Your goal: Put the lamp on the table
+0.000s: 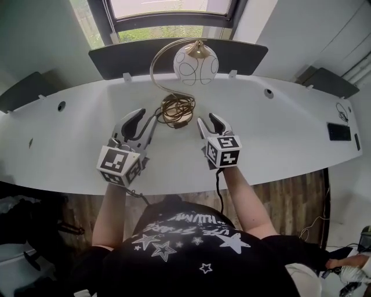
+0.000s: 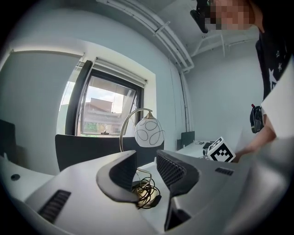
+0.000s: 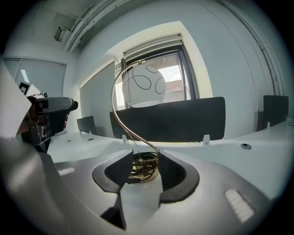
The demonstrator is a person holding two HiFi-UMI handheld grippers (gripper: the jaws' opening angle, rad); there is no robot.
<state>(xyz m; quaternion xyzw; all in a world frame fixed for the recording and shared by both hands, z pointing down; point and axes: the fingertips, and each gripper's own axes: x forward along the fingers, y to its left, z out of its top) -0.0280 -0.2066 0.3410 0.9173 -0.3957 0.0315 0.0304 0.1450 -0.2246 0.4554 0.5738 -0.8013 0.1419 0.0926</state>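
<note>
Head view downward, gripper views share lamp [image 1: 196, 65] [image 2: 149, 132] [image 3: 143, 86]

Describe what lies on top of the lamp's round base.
A dark cord lies coiled on the brass base, and the curved stem rises from it to the shade. The coil hides most of the base's top surface.

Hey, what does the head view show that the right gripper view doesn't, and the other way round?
Only the head view: the person's arms, a star-printed black shirt, the wooden floor, and the left tool and right tool either side of the lamp base. Only the right gripper view: ceiling pipes, and the base seen low between that tool's open jaws. Both: the lamp's globe shade, white table, window, dark partition.
</note>
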